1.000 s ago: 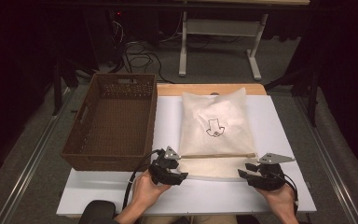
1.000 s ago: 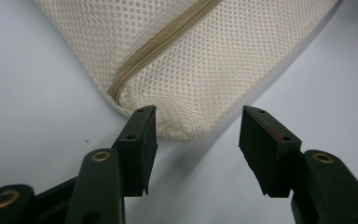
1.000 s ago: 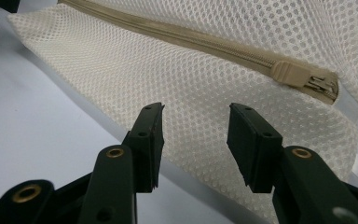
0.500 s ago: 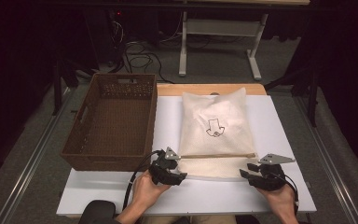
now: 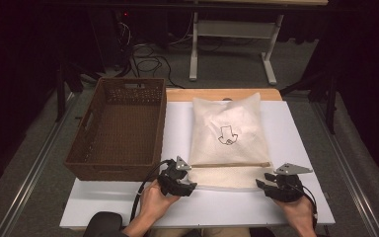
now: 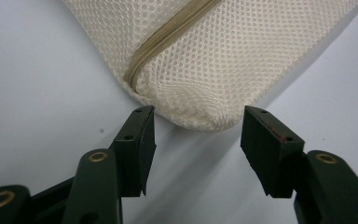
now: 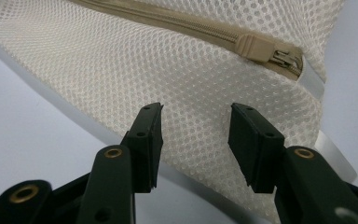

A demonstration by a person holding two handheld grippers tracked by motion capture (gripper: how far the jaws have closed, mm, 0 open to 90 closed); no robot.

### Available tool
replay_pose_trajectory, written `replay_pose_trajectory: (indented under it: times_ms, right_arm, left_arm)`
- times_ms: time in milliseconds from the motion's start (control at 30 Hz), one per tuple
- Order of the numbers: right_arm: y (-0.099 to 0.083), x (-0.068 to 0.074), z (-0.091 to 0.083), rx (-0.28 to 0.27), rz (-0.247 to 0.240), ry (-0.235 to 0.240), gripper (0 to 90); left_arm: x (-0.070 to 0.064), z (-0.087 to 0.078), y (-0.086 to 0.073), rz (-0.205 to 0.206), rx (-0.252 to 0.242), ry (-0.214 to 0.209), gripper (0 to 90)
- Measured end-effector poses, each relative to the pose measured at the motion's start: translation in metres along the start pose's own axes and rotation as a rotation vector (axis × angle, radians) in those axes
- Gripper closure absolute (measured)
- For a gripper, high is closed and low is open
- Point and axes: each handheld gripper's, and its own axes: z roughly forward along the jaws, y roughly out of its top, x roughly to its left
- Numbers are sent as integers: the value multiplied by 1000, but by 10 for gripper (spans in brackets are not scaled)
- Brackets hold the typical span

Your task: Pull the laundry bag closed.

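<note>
The mesh bag [image 5: 228,140] lies flat on the white counter [image 5: 306,128], just right of the brown wicker basket [image 5: 118,128], with a small black drawing on its top face and a tan zipper [image 5: 229,165] running left to right across its near part. Both hands sit at the bag's near edge. The left gripper [image 5: 190,181] is at the near left corner; in the left gripper view its two black jaws stand apart, one on each side of the rounded corner of the mesh bag [image 6: 205,70], not pressing it, with the end of the zipper [image 6: 168,42] just beyond. The right gripper [image 5: 262,183] is at the near right corner; in the right gripper view its jaws are also apart, over the mesh [image 7: 177,88] near the edge, with the zipper pull [image 7: 256,47] a little farther on. Beyond the counter, on the far side, a grey floor carries cables and the white legs of another table [image 5: 192,54].
</note>
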Motion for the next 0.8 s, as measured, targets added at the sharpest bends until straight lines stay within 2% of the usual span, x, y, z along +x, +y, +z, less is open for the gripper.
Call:
replay_pose_trajectory:
  times_ms: [133, 300, 567, 800]
  right_arm:
    - [-1, -1, -1, -7, 1, -6, 543]
    - [-2, -4, -5, -17, 31, -11, 535]
    - [-3, -5, -4, -19, 20, -11, 530]
    - [-4, -8, -6, -23, 40, -12, 522]
  left_arm:
    - [0, 0, 0, -1, 1, 2, 447]
    - [0, 0, 0, 4, 4, 5, 443]
    - [0, 0, 0, 4, 4, 8, 440]
    - [0, 0, -1, 5, 7, 10, 436]
